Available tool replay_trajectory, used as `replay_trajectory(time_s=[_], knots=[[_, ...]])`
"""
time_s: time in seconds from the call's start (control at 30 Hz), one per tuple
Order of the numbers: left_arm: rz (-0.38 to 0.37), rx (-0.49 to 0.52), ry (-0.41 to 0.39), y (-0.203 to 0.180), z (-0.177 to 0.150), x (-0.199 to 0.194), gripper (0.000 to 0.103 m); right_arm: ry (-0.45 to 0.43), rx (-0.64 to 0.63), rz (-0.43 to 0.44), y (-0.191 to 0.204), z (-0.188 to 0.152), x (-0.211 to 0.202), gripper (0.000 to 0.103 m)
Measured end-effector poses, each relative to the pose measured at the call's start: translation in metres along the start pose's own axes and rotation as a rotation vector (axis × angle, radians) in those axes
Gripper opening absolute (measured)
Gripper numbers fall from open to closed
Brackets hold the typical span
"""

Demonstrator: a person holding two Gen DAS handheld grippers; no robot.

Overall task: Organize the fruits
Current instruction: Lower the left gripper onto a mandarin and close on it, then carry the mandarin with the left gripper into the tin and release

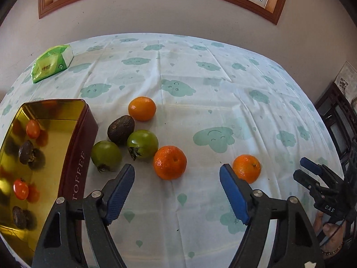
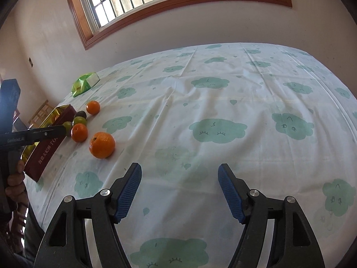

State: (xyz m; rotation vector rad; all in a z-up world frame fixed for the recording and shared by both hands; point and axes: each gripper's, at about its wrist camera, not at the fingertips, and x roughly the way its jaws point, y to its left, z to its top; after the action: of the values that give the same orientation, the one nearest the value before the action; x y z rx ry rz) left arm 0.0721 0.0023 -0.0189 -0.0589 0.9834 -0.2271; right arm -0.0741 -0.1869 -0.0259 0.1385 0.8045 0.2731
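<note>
- The left gripper (image 1: 177, 174) stands with its blue-padded jaws apart and nothing between them, hanging over the cloud-print tablecloth (image 1: 223, 89).
- The right gripper (image 2: 179, 174) is likewise spread, with only bare cloth showing in the gap between its fingers; in the left wrist view it sits at the right edge, with part of the person's hand (image 1: 328, 230) on its handle.
- Just beyond the left gripper's fingertips lies the nearest orange (image 1: 170, 162), on the cloth and touching neither pad.
- A second orange (image 1: 247, 168) sits right behind the tip of that gripper's right finger, well apart from the other fruit.
- To the left, two green tomatoes (image 1: 106, 155) lie side by side, the further one (image 1: 142, 144) close to the nearest orange.
- Behind them rests a dark wrinkled fruit (image 1: 121, 129), and beyond it a third orange (image 1: 142, 108).
- Along the left edge stands an open tin (image 1: 78, 174) with a gold inside and a red wall lettered TOFFEE.
- Inside it lie two small red tomatoes (image 1: 21, 189) and two dark fruits (image 1: 26, 151), spaced along the floor of the tin.
- At the far left corner of the table sits a green tissue pack (image 1: 52, 63).
- Behind the table, a wood-framed window (image 2: 178, 0) is set in the wall.
</note>
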Motion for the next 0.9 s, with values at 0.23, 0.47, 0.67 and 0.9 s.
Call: replay_trajectory(time_s=[0.23, 0.47, 0.67, 0.9], knots=[[0.063, -0.023, 0.04, -0.004, 0.005, 0.031, 0.049, -0.029, 0.002, 0.037, -0.001, -0.001, -0.004, 0.074], [0.023, -0.101, 0.035, 0.004, -0.009, 0.028, 0.03, -0.042, 0.022, 0.03, -0.006, 0.001, -0.004, 0.075], [-0.048, -0.176, 0.045, 0.017, -0.045, -0.002, 0.03, -0.044, 0.022, 0.019, -0.005, 0.002, -0.004, 0.077], [-0.062, -0.174, 0.024, 0.023, -0.068, -0.041, 0.03, -0.039, 0.022, -0.002, -0.006, 0.002, -0.003, 0.081]])
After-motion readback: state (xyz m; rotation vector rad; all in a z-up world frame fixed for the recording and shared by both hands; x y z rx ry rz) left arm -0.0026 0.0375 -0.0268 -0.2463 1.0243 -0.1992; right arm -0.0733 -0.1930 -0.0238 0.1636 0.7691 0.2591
